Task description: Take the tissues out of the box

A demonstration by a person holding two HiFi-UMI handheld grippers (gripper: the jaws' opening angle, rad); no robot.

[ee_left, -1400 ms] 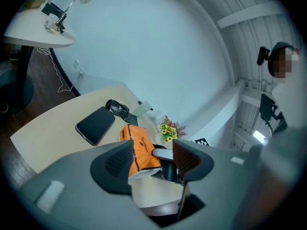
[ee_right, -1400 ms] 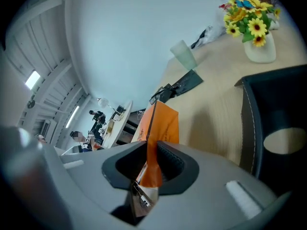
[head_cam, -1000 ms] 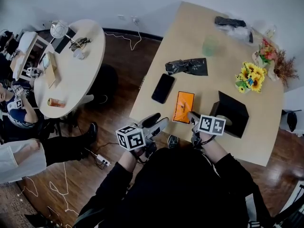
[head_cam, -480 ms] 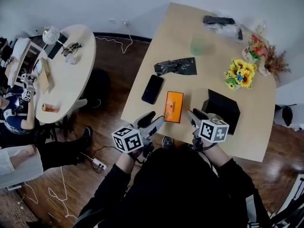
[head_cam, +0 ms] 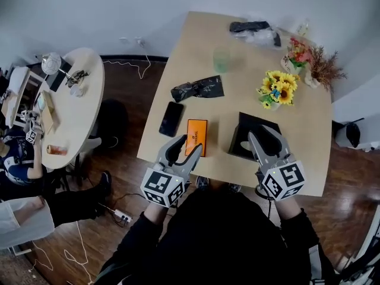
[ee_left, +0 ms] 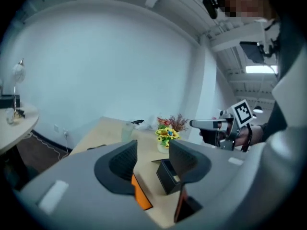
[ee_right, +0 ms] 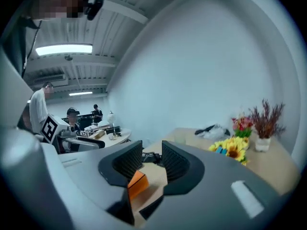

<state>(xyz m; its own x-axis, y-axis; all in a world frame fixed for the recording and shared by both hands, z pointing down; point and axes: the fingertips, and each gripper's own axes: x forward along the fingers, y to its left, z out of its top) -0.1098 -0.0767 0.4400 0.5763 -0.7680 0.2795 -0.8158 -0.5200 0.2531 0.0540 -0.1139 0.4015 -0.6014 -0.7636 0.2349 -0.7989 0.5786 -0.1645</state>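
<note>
The black tissue box (head_cam: 248, 134) stands on the tan table (head_cam: 237, 88), near its front edge. My right gripper (head_cam: 267, 141) hovers over the box's near right side; its jaws are closing, with a gap and nothing between them. My left gripper (head_cam: 178, 151) hangs over the table's front edge beside an orange packet (head_cam: 196, 136); its jaws are closing too and hold nothing. In the left gripper view the box (ee_left: 168, 176) lies beyond the jaws with a pale patch on top. No tissue shows clearly.
On the table lie a black phone (head_cam: 171, 118), a crumpled black bag (head_cam: 197, 89), a green cup (head_cam: 221, 58), sunflowers (head_cam: 276, 88) and a vase of dried flowers (head_cam: 317, 70). A round white table (head_cam: 71, 108) with clutter stands at the left, where people sit.
Both grippers have risen and come forward over the table's front edge. The right gripper has moved to the box. The left jaws stand narrower than before.
</note>
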